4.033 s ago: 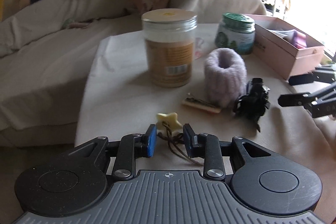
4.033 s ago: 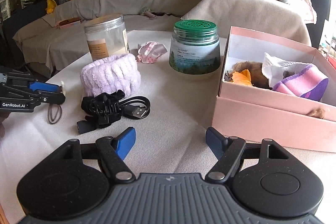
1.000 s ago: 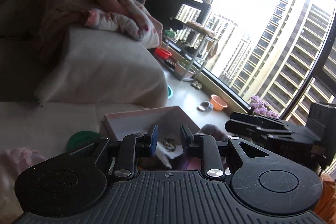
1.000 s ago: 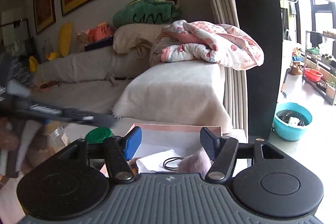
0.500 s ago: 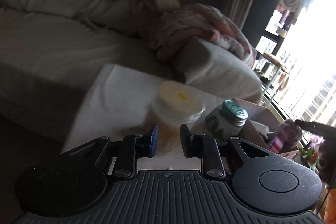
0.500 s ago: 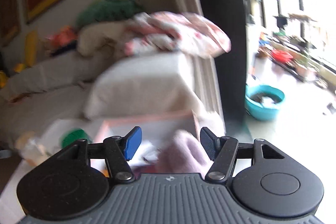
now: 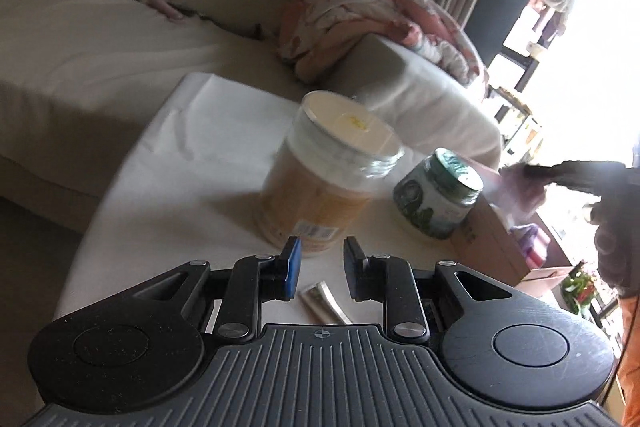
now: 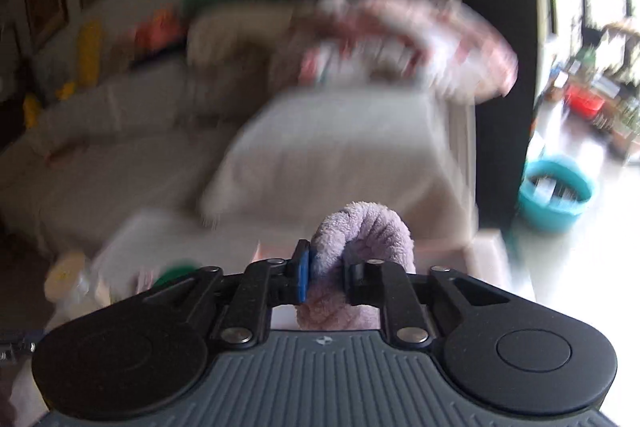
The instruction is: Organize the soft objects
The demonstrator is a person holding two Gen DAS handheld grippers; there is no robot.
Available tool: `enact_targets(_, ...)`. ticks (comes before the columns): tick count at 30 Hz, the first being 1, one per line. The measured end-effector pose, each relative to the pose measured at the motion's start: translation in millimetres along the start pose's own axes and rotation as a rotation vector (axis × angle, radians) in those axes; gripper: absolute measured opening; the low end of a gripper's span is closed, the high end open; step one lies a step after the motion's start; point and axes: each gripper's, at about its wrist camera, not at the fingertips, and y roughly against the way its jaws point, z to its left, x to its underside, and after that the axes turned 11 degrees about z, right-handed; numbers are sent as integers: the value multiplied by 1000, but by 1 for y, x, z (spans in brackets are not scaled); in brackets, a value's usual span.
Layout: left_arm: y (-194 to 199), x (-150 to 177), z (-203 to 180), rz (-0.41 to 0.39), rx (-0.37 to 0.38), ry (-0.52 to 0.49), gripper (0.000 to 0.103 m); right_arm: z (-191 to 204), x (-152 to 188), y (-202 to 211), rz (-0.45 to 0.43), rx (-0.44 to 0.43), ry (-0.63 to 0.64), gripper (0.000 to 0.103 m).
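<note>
My right gripper (image 8: 326,271) is closing its jaws on a fluffy lilac headband (image 8: 360,239), and the pads press into its pile. From the left wrist view the right gripper (image 7: 580,173) holds that headband (image 7: 520,187) above the pink box (image 7: 488,239). My left gripper (image 7: 320,267) hangs low over the white-covered table (image 7: 208,147); its jaws stand narrow with nothing between them. Just past its tips a small flat hair clip (image 7: 322,301) lies on the cloth.
A tall jar with a white lid (image 7: 332,179) and a green-lidded jar (image 7: 436,199) stand ahead of the left gripper. Behind the table are a sofa (image 7: 100,47) and a floral blanket (image 7: 372,23). A blue basin (image 8: 556,195) sits on the floor at the right.
The left gripper swung away from the box and down toward the jars. The right gripper's jaws closed from wide onto the lilac headband, and its view shifted and blurred.
</note>
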Motion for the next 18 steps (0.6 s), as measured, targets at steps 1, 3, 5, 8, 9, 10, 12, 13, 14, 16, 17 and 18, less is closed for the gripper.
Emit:
enact_targets(1, 1, 1, 2, 1, -13, 4, 26, 2, 1, -6, 23, 32, 2, 20)
enact_targets(3, 1, 1, 8, 4, -41, 9, 26, 3, 7, -4, 6, 52, 18, 23)
enact_targets(5, 0, 2, 14, 11, -66, 24, 25, 4, 14, 11, -54, 60, 0, 49)
enact_targets(8, -2, 3, 18, 8, -73, 35, 25, 8, 28, 38, -148, 39, 20, 62)
enact_targets(9, -2, 3, 18, 5, -67, 35, 25, 14, 34, 45, -167, 34, 54, 62)
enact_targets(10, -2, 3, 17, 6, -60, 31, 25, 21, 41, 50, -187, 31, 97, 62)
enact_targets(12, -4, 4, 12, 17, -51, 11, 26, 39, 58, 58, -216, 31, 182, 62)
enact_targets(13, -5, 4, 8, 25, -48, -3, 26, 50, 69, 59, -227, 29, 227, 64)
enact_targets(14, -7, 5, 5, 35, -48, -19, 26, 59, 77, 61, -234, 24, 261, 65)
enact_targets(16, -10, 8, -4, 50, -53, -54, 26, 77, 95, 61, -239, 8, 323, 65)
enact_targets(17, -12, 9, -9, 57, -57, -78, 26, 87, 105, 60, -233, -7, 351, 65)
enact_targets(18, -14, 11, -15, 64, -64, -109, 26, 96, 114, 58, -223, -23, 378, 65)
